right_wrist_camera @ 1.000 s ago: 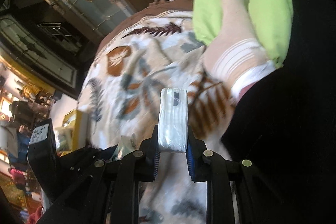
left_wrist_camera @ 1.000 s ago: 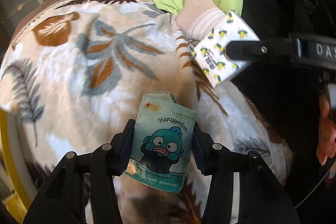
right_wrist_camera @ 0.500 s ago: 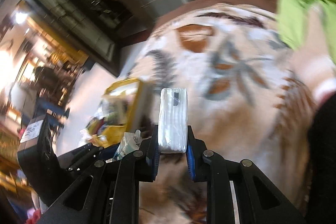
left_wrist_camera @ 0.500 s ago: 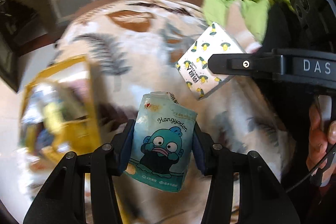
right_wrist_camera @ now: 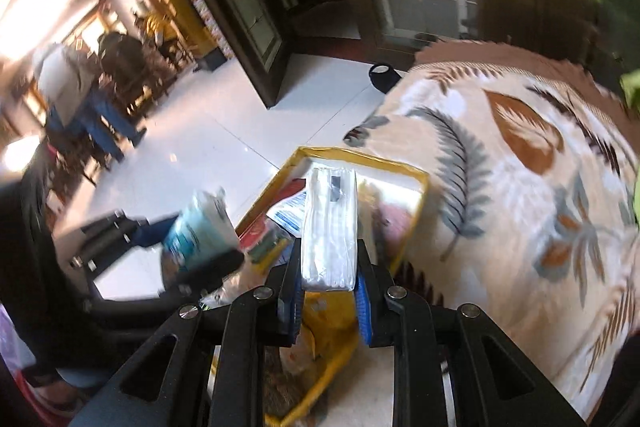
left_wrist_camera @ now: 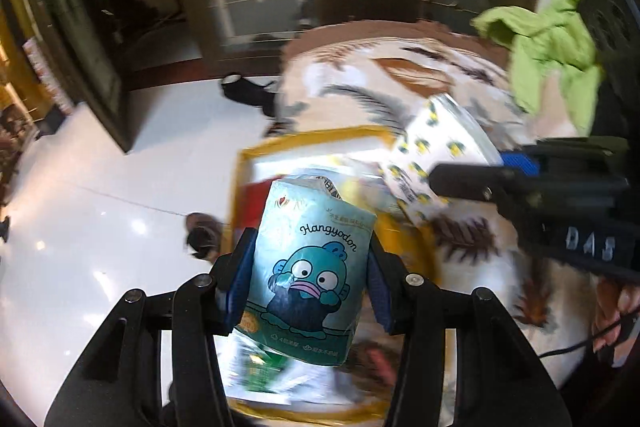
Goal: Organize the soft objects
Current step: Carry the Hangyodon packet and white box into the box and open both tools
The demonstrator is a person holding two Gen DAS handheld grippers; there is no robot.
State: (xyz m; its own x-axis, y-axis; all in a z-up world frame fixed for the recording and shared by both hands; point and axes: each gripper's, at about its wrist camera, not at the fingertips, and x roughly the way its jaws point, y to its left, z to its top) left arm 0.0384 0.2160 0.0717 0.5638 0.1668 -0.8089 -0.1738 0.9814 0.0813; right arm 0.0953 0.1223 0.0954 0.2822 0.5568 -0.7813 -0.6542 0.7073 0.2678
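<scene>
My left gripper (left_wrist_camera: 310,263) is shut on a teal tissue pack (left_wrist_camera: 316,227) printed with a blue cartoon fish. It hangs over an open yellow bin (left_wrist_camera: 308,141) on the floor. My right gripper (right_wrist_camera: 328,255) is shut on a white tissue pack (right_wrist_camera: 330,211), seen edge-on, above the same yellow bin (right_wrist_camera: 362,159). In the left wrist view the white pack (left_wrist_camera: 436,155) shows a small yellow-and-dark print and sits to the right of the teal pack. The right wrist view shows the teal pack (right_wrist_camera: 200,227) blurred at the left.
Several mixed packets lie in the bin. A leaf-patterned blanket (right_wrist_camera: 520,187) covers the furniture to the right, with a lime green garment (left_wrist_camera: 544,39) at its far end. White tiled floor (left_wrist_camera: 100,207) spreads left. Dark cabinets (right_wrist_camera: 248,7) stand behind, and people (right_wrist_camera: 72,87) stand far off.
Both grippers have swung left off the blanket and now hang over the yellow bin, each still holding its pack. The sleeve and hand on the blanket are out of view.
</scene>
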